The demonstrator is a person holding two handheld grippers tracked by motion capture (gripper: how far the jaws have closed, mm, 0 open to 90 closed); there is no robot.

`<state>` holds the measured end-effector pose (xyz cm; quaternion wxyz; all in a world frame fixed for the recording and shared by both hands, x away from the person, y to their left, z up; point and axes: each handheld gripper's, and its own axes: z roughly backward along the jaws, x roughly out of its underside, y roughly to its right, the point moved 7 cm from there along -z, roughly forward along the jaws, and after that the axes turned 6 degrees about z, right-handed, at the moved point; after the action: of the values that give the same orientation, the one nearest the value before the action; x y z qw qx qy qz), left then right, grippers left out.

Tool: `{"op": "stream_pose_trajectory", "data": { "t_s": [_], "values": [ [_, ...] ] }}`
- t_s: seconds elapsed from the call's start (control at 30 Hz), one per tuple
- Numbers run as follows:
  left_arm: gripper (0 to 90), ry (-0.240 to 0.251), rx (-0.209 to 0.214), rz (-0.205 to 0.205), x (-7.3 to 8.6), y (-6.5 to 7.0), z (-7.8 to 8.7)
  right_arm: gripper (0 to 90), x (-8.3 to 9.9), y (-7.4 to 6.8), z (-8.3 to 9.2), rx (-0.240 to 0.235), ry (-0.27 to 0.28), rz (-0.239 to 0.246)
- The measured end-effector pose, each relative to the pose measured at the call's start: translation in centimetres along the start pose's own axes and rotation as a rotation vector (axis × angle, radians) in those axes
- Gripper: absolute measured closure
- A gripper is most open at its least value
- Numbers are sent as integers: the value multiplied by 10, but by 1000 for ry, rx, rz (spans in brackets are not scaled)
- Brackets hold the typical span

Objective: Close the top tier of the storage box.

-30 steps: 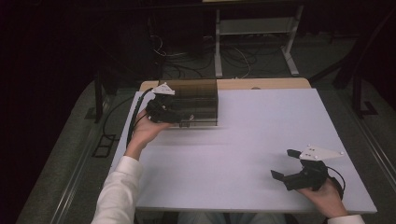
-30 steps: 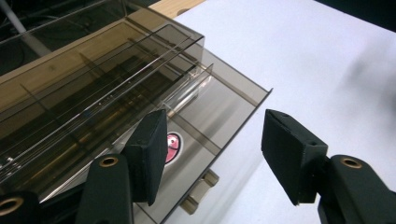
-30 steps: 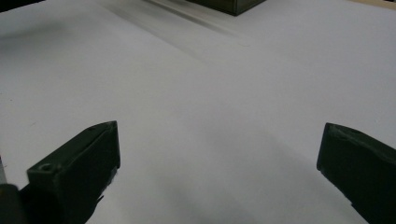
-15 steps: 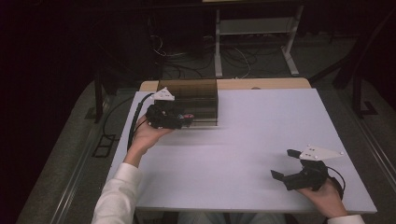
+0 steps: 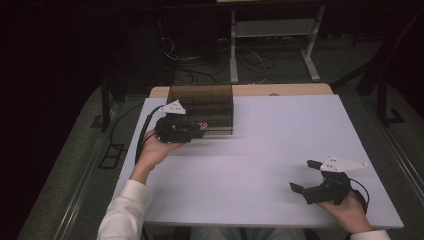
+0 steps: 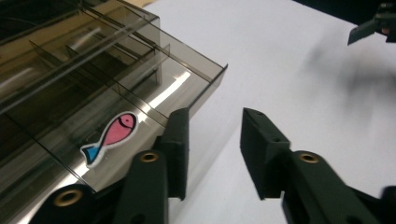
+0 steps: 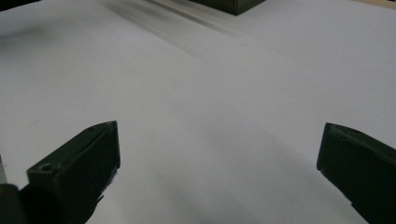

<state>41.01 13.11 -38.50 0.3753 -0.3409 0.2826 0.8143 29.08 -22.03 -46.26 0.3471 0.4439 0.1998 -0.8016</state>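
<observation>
High view: the smoked-plastic organiser box (image 5: pixel 202 107) sits at the far left of the white counter (image 5: pixel 270 150), its long axis running across the counter, parallel to the far edge. The left tongs (image 5: pixel 192 132) lie right at the box's near-left front, pointing along that front wall. The right tongs (image 5: pixel 306 176) rest well away from the box, toward the near right corner of the counter, so the left hand (image 5: pixel 152 150) is by far the nearer one to the box.

In the left gripper view the box (image 6: pixel 93 93) lies ahead and to the left of the left tongs (image 6: pixel 215 144). One jaw rests against or just beside the smoky front wall, near the pink fish sticker (image 6: pixel 109 137), while the other stands over bare counter. The jaws have just been closing and now stand part open, with only the box's near corner edge close to the gap; I cannot tell whether the inner jaw actually touches the wall. Any coming grip appears to turn on that wall getting between the jaws.

The left gripper view also gives what the high view cannot: the box's inner dividers and the sticker. The right gripper view shows the right tongs (image 7: pixel 219 172) spread wide over bare counter, gripping nothing, with a box corner (image 7: pixel 229 5) far off.
</observation>
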Motion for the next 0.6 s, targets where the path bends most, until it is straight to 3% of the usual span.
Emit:
{"op": "stream_pose_trajectory", "data": {
  "t_s": [0.33, 0.6],
  "values": [
    [870, -73, 12, -56, 10, 4, -8, 0, 0, 0, 0, -1, -1, 2],
    [894, -137, 5, -54, 19, 0, -16, 0, 0, 0, 0, 1, -1, 0]
  ]
}}
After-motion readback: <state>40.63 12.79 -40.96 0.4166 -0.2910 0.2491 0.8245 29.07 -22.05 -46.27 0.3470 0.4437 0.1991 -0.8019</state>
